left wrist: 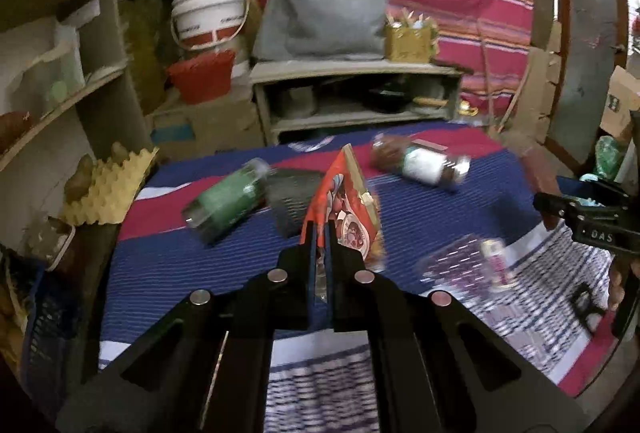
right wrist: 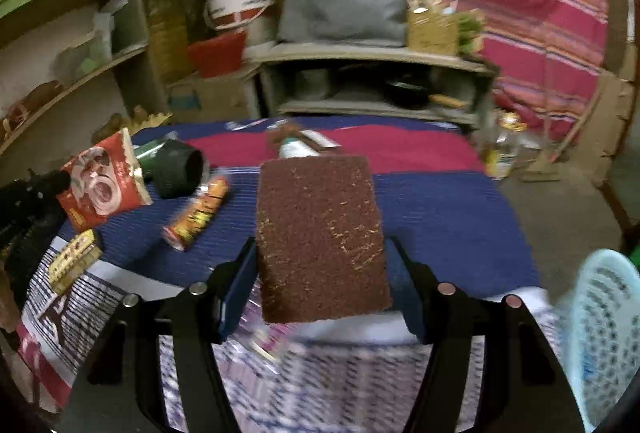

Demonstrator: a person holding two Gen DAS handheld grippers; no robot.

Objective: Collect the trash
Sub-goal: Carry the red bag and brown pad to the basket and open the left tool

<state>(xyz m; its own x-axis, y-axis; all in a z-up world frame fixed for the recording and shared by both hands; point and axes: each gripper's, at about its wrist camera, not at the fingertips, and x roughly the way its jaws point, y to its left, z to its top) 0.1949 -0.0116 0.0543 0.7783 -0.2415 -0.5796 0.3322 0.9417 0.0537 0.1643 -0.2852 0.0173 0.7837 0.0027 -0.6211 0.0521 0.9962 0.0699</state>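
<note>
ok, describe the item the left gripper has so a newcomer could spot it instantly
Start at the blue-and-red striped mat on the floor in front of the low grey shelf. Above its middle, the left gripper pinches a red snack wrapper upright by its edge. Unlike the bottles lying around it, it is flat, red foil printed with round chocolate pictures.

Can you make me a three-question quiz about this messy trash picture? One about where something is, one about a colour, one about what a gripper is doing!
1. Where is the light blue basket?
A) low at the right edge B) on the shelf C) under the bucket

2. What colour is the pad in the right gripper?
A) green B) brown C) white

3. The left gripper is:
A) wide open B) shut on the red wrapper C) holding a bottle

Answers: 1 A, it fills the right view's lower right corner. 2 B, it looks rusty brown. 3 B, the fingers pinch the wrapper's edge.
</note>
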